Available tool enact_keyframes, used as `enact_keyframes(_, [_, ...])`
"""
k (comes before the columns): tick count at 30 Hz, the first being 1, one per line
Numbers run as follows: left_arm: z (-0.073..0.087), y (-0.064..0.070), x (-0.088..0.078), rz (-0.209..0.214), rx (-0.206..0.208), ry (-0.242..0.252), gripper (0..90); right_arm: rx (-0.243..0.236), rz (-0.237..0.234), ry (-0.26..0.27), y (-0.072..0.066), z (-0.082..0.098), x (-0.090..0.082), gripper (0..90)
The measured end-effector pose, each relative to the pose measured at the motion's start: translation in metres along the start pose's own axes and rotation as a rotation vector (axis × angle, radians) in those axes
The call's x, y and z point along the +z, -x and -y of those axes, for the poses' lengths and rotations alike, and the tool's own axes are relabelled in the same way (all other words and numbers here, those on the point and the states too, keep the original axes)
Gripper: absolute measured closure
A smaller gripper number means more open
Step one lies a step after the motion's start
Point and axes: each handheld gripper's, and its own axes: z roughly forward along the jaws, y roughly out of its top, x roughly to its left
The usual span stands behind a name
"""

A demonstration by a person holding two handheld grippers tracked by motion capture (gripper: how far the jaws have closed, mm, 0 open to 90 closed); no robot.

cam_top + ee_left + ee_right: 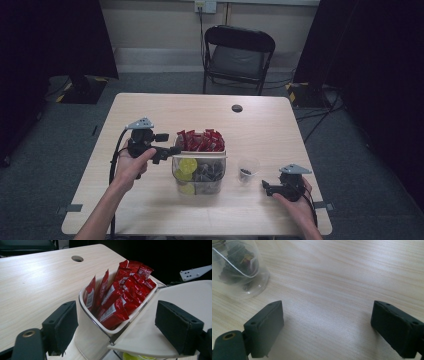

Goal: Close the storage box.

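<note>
A: Grey carpet floor, dark curtains both sides, black folding chair [239, 55] behind a light wood-grain counter [150, 110] with a round cable hole [237, 108] near its far edge. What's on it?

B: Mid-counter, a clear plastic organiser bin [198, 170] with compartments. Far compartment is a white-rimmed tray [120, 327] packed with red sauce packets [201, 141], standing on end, some leaning. Near compartments hold yellow-green round pieces [187, 165] on the left and dark grey packets [210, 172] on the right. Can't tell what those are.

A: Anything else?

B: Small clear plastic cup [248, 170] just right of the bin, upright, apart from it. Dark stuff at the bottom; in the right gripper view it looks like a dark tea bag with a white string [232, 263].

A: Left gripper?

B: Left gripper [161, 148] held in the left hand [131, 167], above the counter at the bin's left side, pointing at it. Fingers [61, 326] spread wide apart, nothing between them touching. In the left gripper view they straddle the corner of the red-packet tray and a flat white divider ledge [150, 332].

A: Right gripper?

B: Right gripper [268, 188] in the right hand [295, 205], low at the counter's near right, near the cup but not touching it. Fingers [265, 326] wide apart, holding nothing, bare counter between them. Cup sits beyond the left-hand finger in that view.

A: Grey plates?

B: Three-cornered grey plate [140, 123] on top of each.
</note>
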Motion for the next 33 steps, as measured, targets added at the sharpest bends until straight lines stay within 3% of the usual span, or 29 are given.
enact_keyframes(8, [0.004, 0.004, 0.002, 0.012, 0.001, -0.010, 16.0, 0.002, -0.001, -0.001, 0.000, 0.000, 0.000, 10.7])
enact_keyframes(17, [0.012, 0.006, -0.001, -0.005, 0.032, -0.050, 16.0, 0.001, -0.001, -0.001, 0.000, 0.000, 0.000, 10.7])
enact_keyframes(33, [0.020, 0.009, -0.004, 0.003, 0.031, -0.057, 15.7, 0.001, 0.001, -0.002, 0.000, 0.000, -0.001, 10.8])
